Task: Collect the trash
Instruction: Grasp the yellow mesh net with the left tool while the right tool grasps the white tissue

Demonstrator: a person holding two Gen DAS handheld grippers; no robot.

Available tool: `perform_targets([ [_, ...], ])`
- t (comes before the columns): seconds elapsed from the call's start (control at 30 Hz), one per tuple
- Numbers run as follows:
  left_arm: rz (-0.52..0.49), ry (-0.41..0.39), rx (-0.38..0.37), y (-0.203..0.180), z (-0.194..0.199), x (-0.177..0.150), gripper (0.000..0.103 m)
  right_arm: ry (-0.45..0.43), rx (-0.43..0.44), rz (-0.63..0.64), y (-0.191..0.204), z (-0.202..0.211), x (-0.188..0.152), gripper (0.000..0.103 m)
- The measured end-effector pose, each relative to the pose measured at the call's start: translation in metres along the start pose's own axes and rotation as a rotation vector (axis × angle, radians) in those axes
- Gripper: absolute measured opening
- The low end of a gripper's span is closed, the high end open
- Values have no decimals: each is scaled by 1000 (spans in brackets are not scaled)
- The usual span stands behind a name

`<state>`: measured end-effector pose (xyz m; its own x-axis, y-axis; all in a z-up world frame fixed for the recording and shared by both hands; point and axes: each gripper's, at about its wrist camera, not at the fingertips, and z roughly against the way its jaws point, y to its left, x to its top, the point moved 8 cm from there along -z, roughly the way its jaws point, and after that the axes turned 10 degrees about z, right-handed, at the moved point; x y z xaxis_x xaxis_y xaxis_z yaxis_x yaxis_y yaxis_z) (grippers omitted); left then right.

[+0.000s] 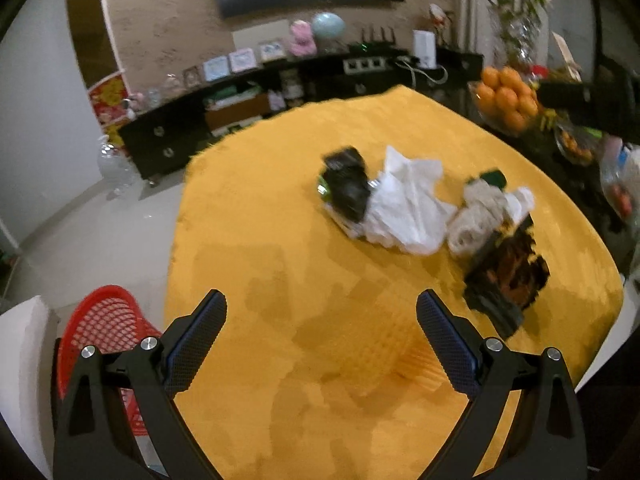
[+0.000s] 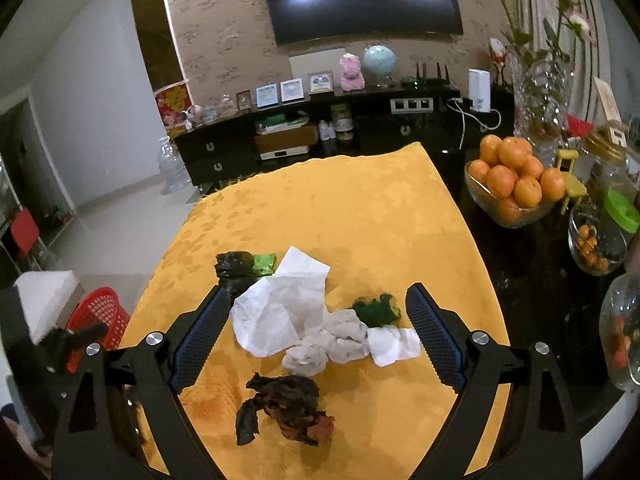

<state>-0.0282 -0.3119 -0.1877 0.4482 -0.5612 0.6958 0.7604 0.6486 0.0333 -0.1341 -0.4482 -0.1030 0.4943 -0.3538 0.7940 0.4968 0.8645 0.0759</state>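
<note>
Living room, dark sideboard (image 2: 304,128) below wall TV (image 2: 360,0). Yellow tablecloth (image 2: 360,208) bears trash: white tissue (image 2: 280,312), grey wad (image 2: 332,344), dark wrapper (image 2: 288,404), green scrap (image 2: 376,310). Glass bowl (image 2: 480,200) holds oranges (image 2: 516,176). Red basket (image 2: 98,316) beside table, contents unseen. Left gripper (image 1: 320,312) and right gripper (image 2: 318,304) both spread, empty.

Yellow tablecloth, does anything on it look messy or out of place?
Yes. A cluster of litter sits mid-cloth: a crumpled white tissue, a grey wad, dark crumpled wrappers and green scraps. The bowl of oranges beside the cloth looks tidy.
</note>
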Motion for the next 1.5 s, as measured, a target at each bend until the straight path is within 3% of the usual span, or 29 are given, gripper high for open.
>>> perform_targets([
  [0.1,-19,26,-27,-10,-8,-7,91,3,9,-12,-4,0,0,87],
  [0.17,-25,51,-51,-17,-14,-13,85,6,12,-23,-7,0,-1,87],
  [0.33,8,133,-109,-22,-33,-26,54,11,20,-50,-13,0,-1,87],
  [0.4,29,156,-128,-23,-38,-31,52,14,20,-55,-15,-1,-2,87],
  [0.6,69,161,-150,-18,-37,-31,36,28,13,-65,-20,-5,-5,87],
  [0.67,89,165,-166,-16,-37,-30,23,31,11,-67,-21,-6,-6,87],
  [0.8,114,152,-180,-9,-29,-24,15,36,5,-76,-25,-8,-7,87],
  [1.23,226,21,-191,27,13,17,15,59,2,-114,-31,-18,-11,87],
  [1.5,256,-32,-141,51,30,28,15,89,28,-30,-3,-38,-7,87],
])
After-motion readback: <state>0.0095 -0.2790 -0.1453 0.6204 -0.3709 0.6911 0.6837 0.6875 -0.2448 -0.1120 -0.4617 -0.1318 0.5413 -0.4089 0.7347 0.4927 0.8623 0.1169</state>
